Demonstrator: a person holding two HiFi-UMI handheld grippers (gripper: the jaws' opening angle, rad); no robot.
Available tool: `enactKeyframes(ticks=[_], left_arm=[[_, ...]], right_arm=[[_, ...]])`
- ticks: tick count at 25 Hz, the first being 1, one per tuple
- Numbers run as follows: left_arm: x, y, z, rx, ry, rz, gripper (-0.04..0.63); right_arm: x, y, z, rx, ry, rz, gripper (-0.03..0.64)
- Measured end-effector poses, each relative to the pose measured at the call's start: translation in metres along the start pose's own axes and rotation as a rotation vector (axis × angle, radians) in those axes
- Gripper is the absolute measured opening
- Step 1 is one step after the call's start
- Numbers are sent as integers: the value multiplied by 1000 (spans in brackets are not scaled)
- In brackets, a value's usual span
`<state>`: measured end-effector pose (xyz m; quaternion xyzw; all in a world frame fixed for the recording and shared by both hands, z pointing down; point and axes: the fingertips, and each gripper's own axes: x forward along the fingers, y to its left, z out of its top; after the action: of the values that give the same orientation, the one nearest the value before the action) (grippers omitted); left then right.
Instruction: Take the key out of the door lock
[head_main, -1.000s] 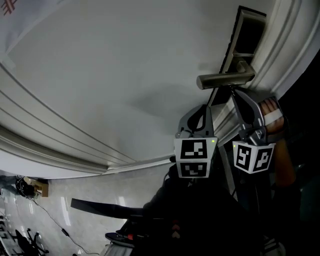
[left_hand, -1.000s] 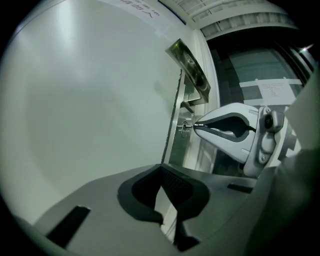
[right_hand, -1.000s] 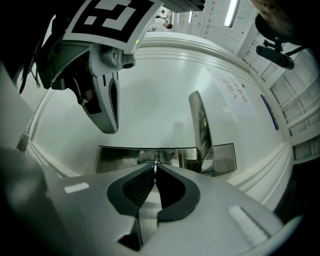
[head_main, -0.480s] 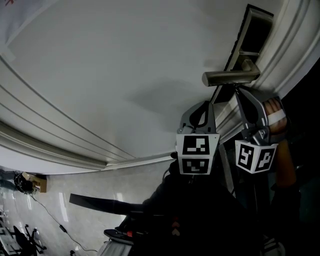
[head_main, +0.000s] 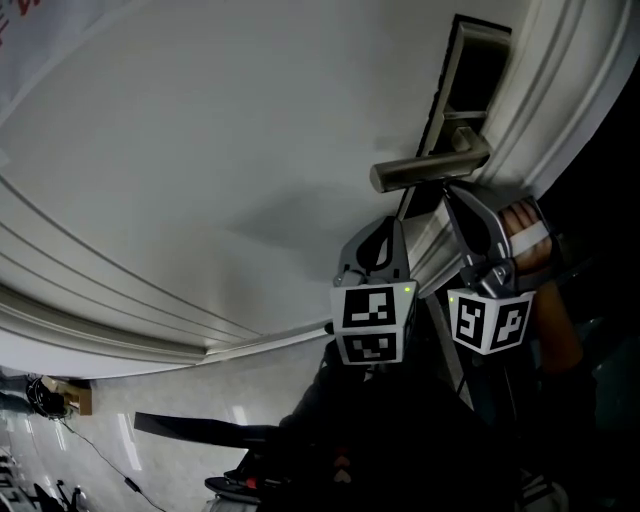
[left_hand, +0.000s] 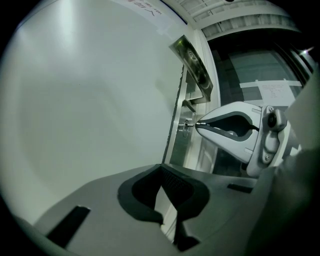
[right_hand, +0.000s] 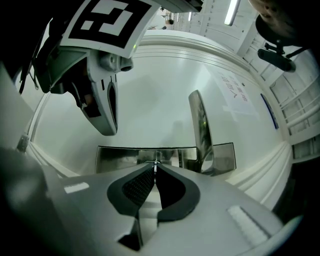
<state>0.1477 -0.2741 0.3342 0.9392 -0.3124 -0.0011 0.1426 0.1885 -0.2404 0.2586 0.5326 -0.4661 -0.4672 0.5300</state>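
On the white door (head_main: 220, 130) a metal lock plate (head_main: 470, 60) carries a lever handle (head_main: 425, 172). My right gripper (head_main: 449, 192) reaches up just under that handle, with a hand behind it. Seen from the left gripper view, its tip (left_hand: 198, 123) meets the small key (left_hand: 187, 126) in the lock. The right gripper view has the right gripper (right_hand: 155, 167) shut on the thin key (right_hand: 155, 163) in front of the plate (right_hand: 120, 159). My left gripper (head_main: 390, 222) hangs beside it near the door, and the left gripper (left_hand: 161, 169) is shut and holds nothing. The head view hides the key.
Raised door mouldings (head_main: 120, 300) curve along the lower left. The dark door edge and frame (head_main: 570, 90) lie to the right. Below is a shiny floor (head_main: 130, 420) with cables. A paper notice (right_hand: 235, 92) is stuck on the door.
The whole head view has slid a little left and down. Both grippers keep their places under the handle, and the right one stays at the lock.
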Motion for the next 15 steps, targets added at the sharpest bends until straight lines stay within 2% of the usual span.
enactKeyframes(ticks=[7,15], left_arm=[[-3,3,2,-2,-9,6,0],[-6,6,4,-7,-14,14,0]], right_arm=[[0,0,0,-38,-3,-3,12],[0,0,0,-20,13,-1,12]])
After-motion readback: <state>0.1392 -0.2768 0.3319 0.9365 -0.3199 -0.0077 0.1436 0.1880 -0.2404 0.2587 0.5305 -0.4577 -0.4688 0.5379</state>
